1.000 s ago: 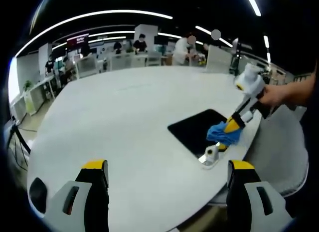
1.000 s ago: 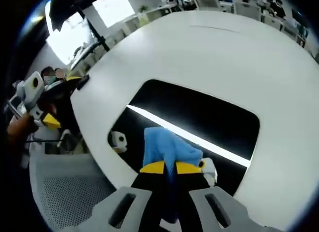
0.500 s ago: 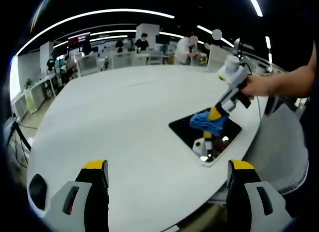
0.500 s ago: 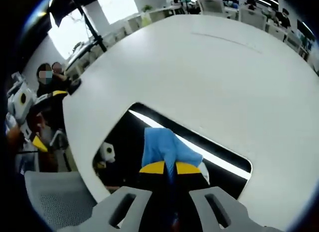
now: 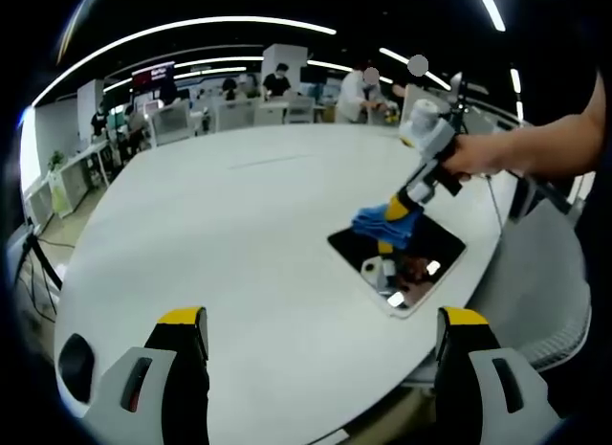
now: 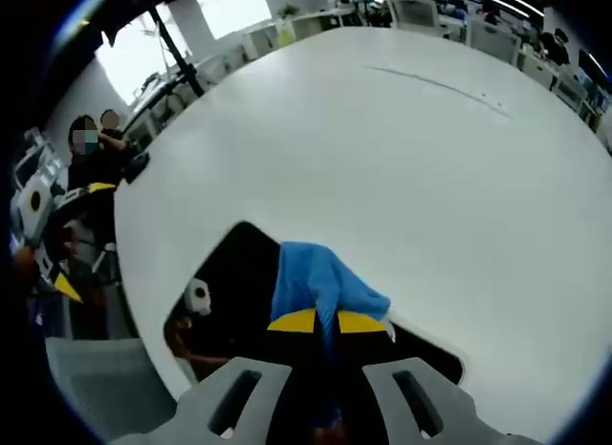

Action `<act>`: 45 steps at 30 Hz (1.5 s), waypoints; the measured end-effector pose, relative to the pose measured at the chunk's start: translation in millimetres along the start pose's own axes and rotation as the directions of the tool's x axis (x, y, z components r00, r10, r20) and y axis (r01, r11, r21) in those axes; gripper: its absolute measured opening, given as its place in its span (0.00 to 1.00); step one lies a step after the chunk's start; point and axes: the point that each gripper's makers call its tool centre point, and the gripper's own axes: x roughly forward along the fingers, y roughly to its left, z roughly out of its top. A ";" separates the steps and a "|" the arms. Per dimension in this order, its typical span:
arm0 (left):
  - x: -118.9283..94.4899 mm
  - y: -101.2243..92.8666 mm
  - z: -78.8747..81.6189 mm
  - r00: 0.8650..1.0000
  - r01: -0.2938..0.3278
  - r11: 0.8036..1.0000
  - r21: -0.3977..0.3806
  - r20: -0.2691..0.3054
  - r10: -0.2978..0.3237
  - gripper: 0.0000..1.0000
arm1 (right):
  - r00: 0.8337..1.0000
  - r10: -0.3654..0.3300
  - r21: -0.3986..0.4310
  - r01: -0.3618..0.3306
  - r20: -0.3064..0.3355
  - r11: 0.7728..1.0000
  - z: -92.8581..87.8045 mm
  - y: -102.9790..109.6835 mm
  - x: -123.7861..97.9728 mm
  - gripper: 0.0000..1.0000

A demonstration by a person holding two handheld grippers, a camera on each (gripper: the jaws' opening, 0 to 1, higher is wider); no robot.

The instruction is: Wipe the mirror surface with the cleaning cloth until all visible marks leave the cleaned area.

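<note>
Your right tool (image 6: 323, 322) is clamped on the soft, crumpled blue cloth (image 6: 320, 284), its yellow-tipped jaws pinched together with the fabric bunched between them. The cloth presses on the far edge of the mirror (image 6: 229, 292), a flat, dark, glossy rectangle with rounded corners lying on the smooth white counter (image 6: 402, 167).

From your left tool's view you see that same tool (image 5: 400, 211) coming in from the right, gripped by your hand (image 5: 473, 156), with the cloth (image 5: 384, 225) at the mirror's (image 5: 406, 268) far left corner. This view shows the mirror whole, near the counter's (image 5: 220, 244) right edge, with pale reflections on its glossy face; the right tool's view hides much of it behind the jaws and cloth. Your left tool (image 5: 320, 335) hangs over the near side of the counter, well apart from the mirror, its grey jaws with yellow tips spread wide and gripping nothing.

The right tool's view also picks up your left tool (image 6: 43, 225) at the far left edge, beyond the counter rim, and a small white reflection (image 6: 197, 296) in the mirror.
</note>
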 end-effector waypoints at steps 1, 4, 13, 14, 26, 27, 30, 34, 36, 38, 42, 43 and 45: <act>0.2 -0.1 0.5 1.000 0.000 1.000 0.001 0.000 0.000 0.99 | 1.000 -0.002 -0.005 0.002 0.002 1.000 -0.4 0.0 -0.7 0.01; 0.8 -1.7 1.7 1.000 0.005 1.000 0.005 0.000 -0.005 0.99 | 1.000 -0.011 -0.010 0.011 0.000 1.000 -2.8 -5.0 -3.8 0.01; 3.2 -4.4 5.4 1.000 0.011 1.000 0.017 -0.001 -0.011 0.99 | 0.999 -0.049 0.019 0.049 -0.006 0.999 -17.9 -35.8 -17.3 0.01; 3.6 -4.9 5.7 1.000 0.012 1.000 0.017 0.000 -0.012 0.99 | 0.999 -0.054 0.023 0.054 -0.008 0.998 -19.3 -38.8 -18.7 0.01; 4.7 -11.3 11.2 1.000 -0.008 1.000 0.001 0.025 0.008 0.99 | 0.995 -0.103 0.083 0.104 -0.012 0.991 -24.4 -45.9 -22.7 0.01; 5.0 -11.4 10.3 1.000 -0.012 1.000 -0.003 0.028 0.012 0.99 | 0.994 -0.108 0.078 0.108 -0.010 0.991 -24.9 -46.5 -21.9 0.01; 4.5 -12.2 8.4 0.999 -0.018 1.000 -0.004 0.039 0.018 1.00 | 0.993 -0.117 0.073 0.118 -0.007 0.990 -30.1 -40.0 -25.6 0.01; 1.5 -10.9 6.0 0.999 -0.018 1.000 -0.005 0.034 0.018 1.00 | 0.993 -0.115 0.098 0.117 -0.019 0.988 -40.9 -30.2 -28.3 0.01; 1.2 -8.8 6.5 0.999 -0.017 1.000 -0.003 0.035 0.017 1.00 | 0.993 -0.116 0.084 0.118 -0.020 0.989 -46.6 -22.6 -30.0 0.01; 2.9 -6.1 7.8 0.999 -0.016 1.000 -0.011 0.039 0.017 1.00 | 0.993 -0.115 0.084 0.116 -0.023 0.990 -51.5 -17.8 -32.2 0.01; 8.4 -8.4 10.5 0.999 -0.001 1.000 -0.003 0.045 0.002 1.00 | 0.994 -0.109 0.077 0.111 -0.029 0.991 -63.7 -7.6 -36.6 0.01; 9.1 -8.8 11.7 0.999 0.003 1.000 -0.015 0.051 -0.002 1.00 | 0.994 -0.107 0.077 0.109 -0.030 0.991 -66.5 -5.8 -37.6 0.01; 9.4 -11.4 16.5 0.997 0.004 0.998 -0.057 0.078 0.000 1.00 | 0.995 -0.095 0.081 0.098 -0.039 0.992 -76.0 0.4 -42.3 0.01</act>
